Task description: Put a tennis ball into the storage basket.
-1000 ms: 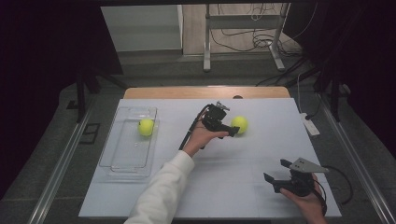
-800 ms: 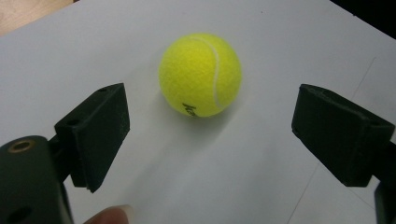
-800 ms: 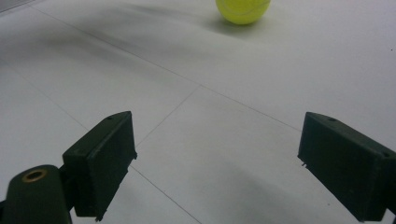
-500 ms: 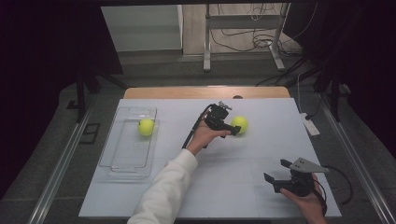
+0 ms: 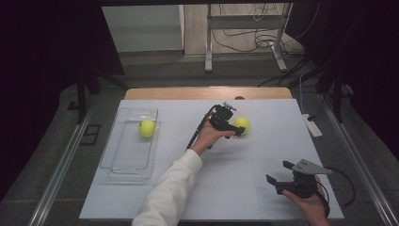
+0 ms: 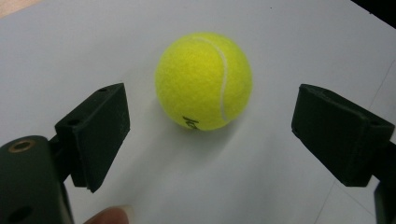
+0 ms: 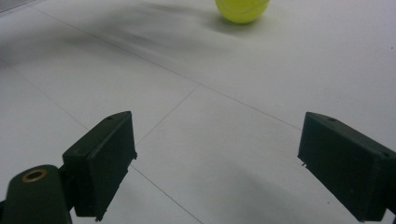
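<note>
A fuzzy yellow-green tennis ball (image 6: pixel 204 80), round, with a curved white seam and dark lettering partly cut off at its underside, is being seen on the smooth pale worktop (image 5: pixel 235 188), right of centre. A second ball (image 5: pixel 147 128) of the same felt is lying in the far end of a clear plastic tray (image 5: pixel 123 165), rectangular with rounded corners, at the left side of the worktop.

The lettering on the near ball is too small to be read. In the right claw's view that ball is being cut off by the top edge.

The left claw (image 6: pixel 210 126) is being held wide open just short of the near ball; its matte black blocky pads (image 6: pixel 100 133) are being kept apart from the felt, nothing gripped. The right claw (image 5: pixel 278 173) is being held wide open over bare worktop near the front right corner, well apart from both balls, nothing between its pads.
</note>
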The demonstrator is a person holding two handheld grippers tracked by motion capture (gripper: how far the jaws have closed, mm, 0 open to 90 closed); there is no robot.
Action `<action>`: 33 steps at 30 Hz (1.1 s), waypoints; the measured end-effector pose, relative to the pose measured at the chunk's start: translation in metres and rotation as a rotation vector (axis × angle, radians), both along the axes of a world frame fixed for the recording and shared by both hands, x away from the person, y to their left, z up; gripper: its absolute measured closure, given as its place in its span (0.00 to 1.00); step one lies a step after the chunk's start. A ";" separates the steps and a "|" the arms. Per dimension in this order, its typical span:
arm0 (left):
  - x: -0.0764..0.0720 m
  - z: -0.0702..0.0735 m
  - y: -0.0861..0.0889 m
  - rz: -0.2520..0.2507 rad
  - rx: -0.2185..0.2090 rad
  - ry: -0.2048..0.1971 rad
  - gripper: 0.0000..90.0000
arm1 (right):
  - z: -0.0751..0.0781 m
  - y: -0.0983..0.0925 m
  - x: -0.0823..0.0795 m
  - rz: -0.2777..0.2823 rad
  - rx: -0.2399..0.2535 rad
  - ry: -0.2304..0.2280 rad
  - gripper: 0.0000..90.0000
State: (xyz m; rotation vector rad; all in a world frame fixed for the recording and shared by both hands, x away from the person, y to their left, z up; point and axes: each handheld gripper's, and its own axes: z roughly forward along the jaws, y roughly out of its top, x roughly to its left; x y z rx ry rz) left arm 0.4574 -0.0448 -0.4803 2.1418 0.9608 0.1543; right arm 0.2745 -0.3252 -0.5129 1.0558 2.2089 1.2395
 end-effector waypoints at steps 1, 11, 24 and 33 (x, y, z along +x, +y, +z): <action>0.001 -0.001 -0.001 0.001 -0.001 0.000 0.14 | 0.000 0.000 0.000 0.000 -0.001 0.001 0.12; 0.006 -0.006 -0.005 0.011 0.010 0.009 0.14 | 0.000 0.000 0.000 0.000 -0.002 0.003 0.12; 0.013 -0.013 -0.013 0.017 0.016 0.024 0.14 | -0.001 0.000 0.001 -0.001 -0.002 0.006 0.12; 0.017 -0.015 -0.020 0.010 0.022 0.026 0.14 | -0.001 -0.001 0.000 0.001 -0.003 0.005 0.12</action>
